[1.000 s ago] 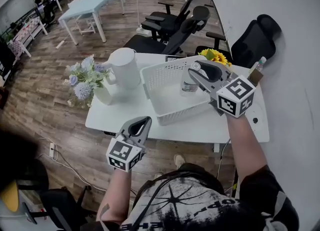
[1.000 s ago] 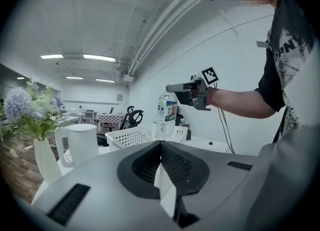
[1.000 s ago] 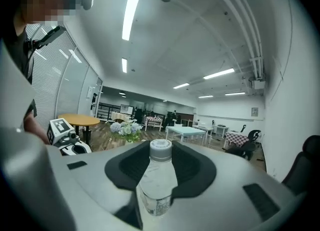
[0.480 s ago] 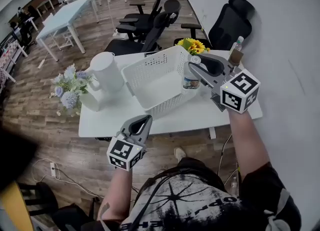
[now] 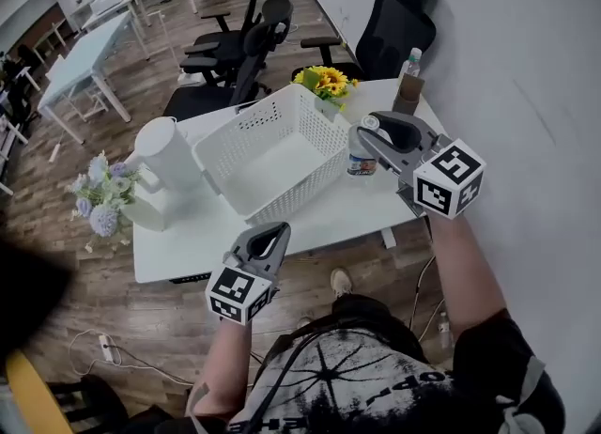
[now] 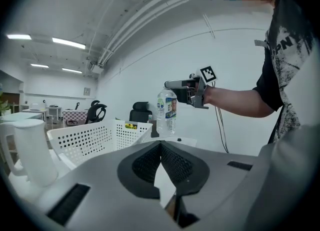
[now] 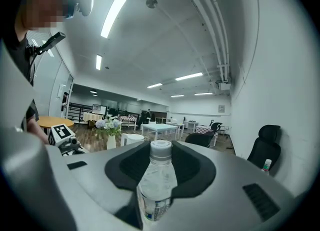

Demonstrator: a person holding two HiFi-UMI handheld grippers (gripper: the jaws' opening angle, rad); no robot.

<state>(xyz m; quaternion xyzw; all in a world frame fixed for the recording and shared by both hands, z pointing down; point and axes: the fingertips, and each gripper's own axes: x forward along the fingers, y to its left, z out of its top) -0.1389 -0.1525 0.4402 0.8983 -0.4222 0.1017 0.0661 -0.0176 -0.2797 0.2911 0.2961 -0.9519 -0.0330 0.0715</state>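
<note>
Over the right end of the white table [image 5: 188, 235], head view: right gripper [image 5: 374, 133] clamped on a clear plastic bottle [image 5: 359, 155], upright, just beside the outer wall of the perforated white basket [image 5: 246, 117]. Left gripper [image 5: 266, 242] hangs off the near edge, open floor below. Left gripper view: ribbed dark pads [image 6: 180, 165] seem pressed together, nothing between. Right gripper view: bottle with ridged cap wedged between padded jaws.

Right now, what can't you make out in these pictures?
- Water bottle base: right gripper view, hidden down between the jaws.
- Its label print: head view, too small.
- Basket floor: left gripper view, hidden by its own wall.
- Small far bottle contents: head view, too small.
</note>
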